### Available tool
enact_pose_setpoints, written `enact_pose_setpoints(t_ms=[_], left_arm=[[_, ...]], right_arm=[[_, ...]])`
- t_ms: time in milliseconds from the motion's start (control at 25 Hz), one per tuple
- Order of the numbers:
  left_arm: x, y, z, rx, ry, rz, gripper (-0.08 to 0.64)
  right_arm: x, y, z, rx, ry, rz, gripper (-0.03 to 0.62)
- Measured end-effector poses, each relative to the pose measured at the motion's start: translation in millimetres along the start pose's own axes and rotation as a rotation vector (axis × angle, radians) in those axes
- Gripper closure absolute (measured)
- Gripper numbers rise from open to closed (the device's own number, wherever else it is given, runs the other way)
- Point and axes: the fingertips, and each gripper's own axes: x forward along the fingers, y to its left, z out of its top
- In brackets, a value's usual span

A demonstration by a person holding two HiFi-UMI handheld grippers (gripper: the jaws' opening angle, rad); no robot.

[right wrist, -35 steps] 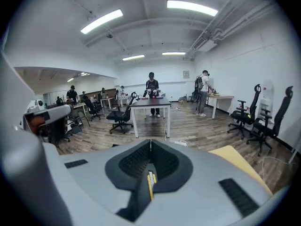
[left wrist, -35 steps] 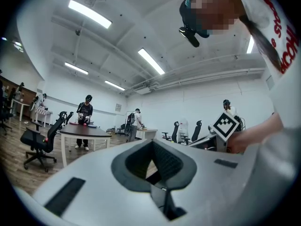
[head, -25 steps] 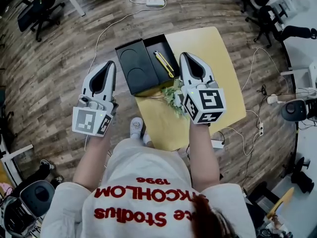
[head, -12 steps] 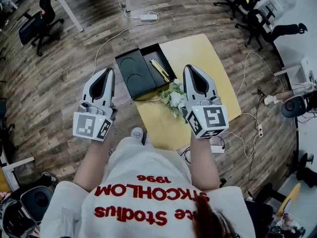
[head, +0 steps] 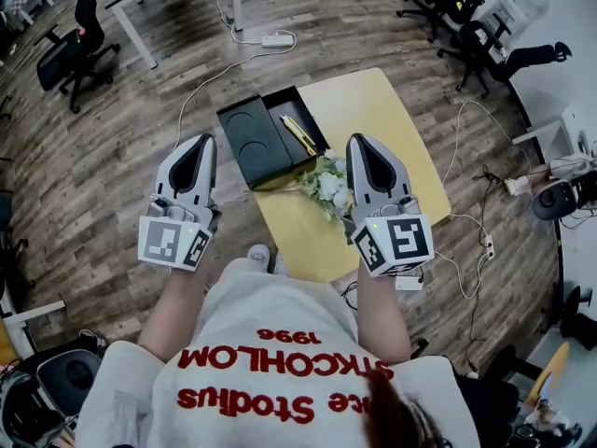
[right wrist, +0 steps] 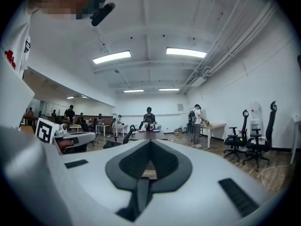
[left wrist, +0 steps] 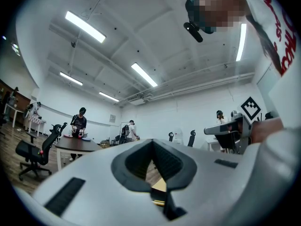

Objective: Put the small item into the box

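Observation:
An open black box (head: 300,119) lies on the far left corner of the small yellow table (head: 396,124), with a yellow, pen-like small item (head: 300,134) inside it. Its black lid half (head: 246,138) with a round recess lies beside it on the left. A white-flowered bouquet (head: 326,187) rests on the table in front of the box. My left gripper (head: 199,144) hovers left of the table over the floor, shut and empty. Held above the table beside the bouquet, my right gripper (head: 360,141) is shut and empty too. Both gripper views look level across the room, past closed jaw tips (left wrist: 152,143) (right wrist: 150,143).
Office chairs (head: 79,35) (head: 466,12) stand on the wooden floor, a power strip (head: 278,39) and cables lie beyond the table, and a desk leg (head: 140,37) is at the far left. Several people stand at tables (right wrist: 148,134) far off in the room.
Both grippers have drawn back from the box toward the person, the right one more. The yellow item stays in the box and the jaws stay closed.

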Motion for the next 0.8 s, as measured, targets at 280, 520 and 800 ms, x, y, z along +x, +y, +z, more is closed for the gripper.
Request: enact_pose_setpoints(t_ms=[280,520,800], left_arm=[[-4.7,-3.4,-0.3,0.000,-0.001,-0.011,0.554],[-6.6,-5.0,6.8,0.029,-0.016,-0.016,0.554],[-4.8,4.8,3.8,0.023,-0.013,-0.030,0.554]], right_arm=[[-7.0,0.8,-3.3,0.002,-0.002,-0.018,0.588],[-10.6,-1.6,-2.1,-0.002,0.002,-0.029,0.589],[-3.1,3.5,-2.3,-0.001,-0.003,-0.035,0.589]])
